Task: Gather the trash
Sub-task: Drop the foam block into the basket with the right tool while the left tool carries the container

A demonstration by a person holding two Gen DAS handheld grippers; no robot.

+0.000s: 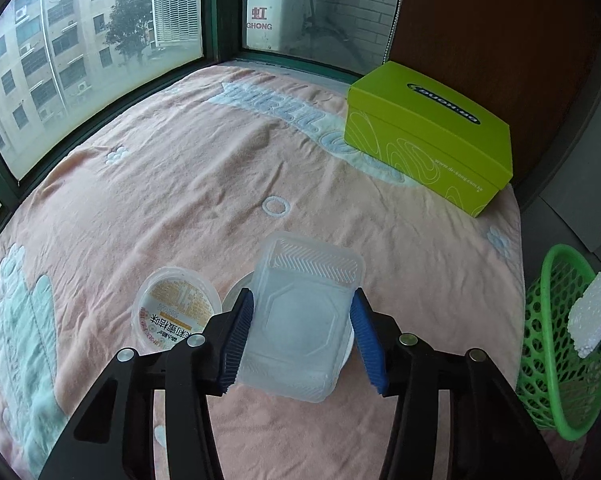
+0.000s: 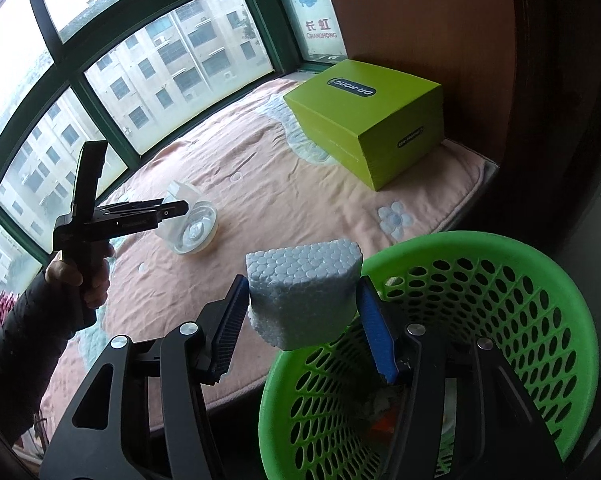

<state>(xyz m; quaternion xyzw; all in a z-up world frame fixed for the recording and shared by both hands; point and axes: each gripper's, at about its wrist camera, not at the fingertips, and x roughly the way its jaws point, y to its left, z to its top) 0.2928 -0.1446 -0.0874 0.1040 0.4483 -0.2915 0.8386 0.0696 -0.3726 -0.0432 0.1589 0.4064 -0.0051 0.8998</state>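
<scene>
Basket [image 2: 500, 280] holds scraps, maybe paper; foam [image 2: 304, 296] above rim.

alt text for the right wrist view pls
The right claw grips a white foam block at the rim of a green mesh basket. Beyond, on a pink blanket, the left claw holds a clear plastic tub near a green box.
</scene>
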